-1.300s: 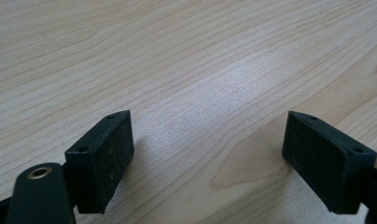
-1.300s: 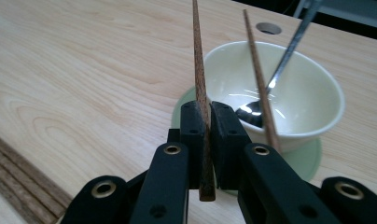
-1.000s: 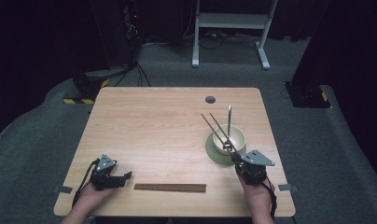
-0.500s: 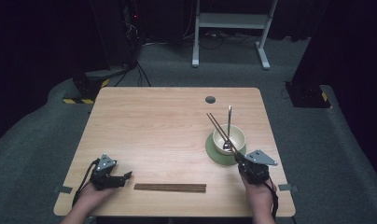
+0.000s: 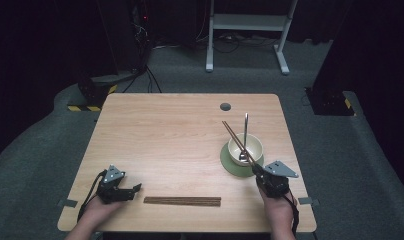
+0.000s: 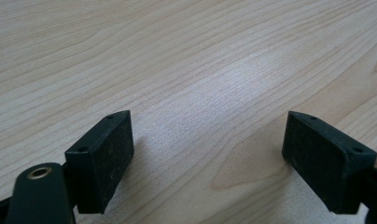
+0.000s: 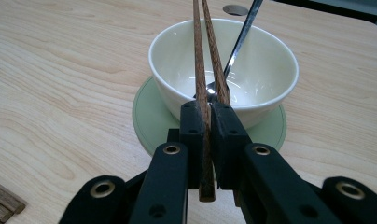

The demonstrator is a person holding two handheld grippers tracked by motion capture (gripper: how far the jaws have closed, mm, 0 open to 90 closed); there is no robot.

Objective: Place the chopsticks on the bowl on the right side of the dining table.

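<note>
Just this side of the bowl [image 5: 245,148], the right gripper [image 5: 260,174] is clamped on a pair of brown chopsticks [image 5: 238,142]. In the right gripper view the jaws are squeezed tight on them, with a short stub poking out below the pads and the long ends running up and over the bowl's rim. From the high view the sticks slant away from the gripper across the bowl, toward the far left of it.

The bowl is cream-white, sits on a pale green saucer [image 5: 229,162], and has a metal spoon [image 5: 244,138] standing in it w/ the handle leaning on the far rim (handle end points toward the small round hole [image 5: 225,106] in the table [image 5: 165,130]).

Well to the left of the bowl, near the table's front edge, the left gripper [image 5: 135,189] rests low on the wood. Its jaws stand wide apart w/ nothing between them, per the left gripper view. Between that gripper and the bowl, closer to the front edge, a second set of chopsticks [image 5: 182,201] lies flat, parallel to the edge.
</note>
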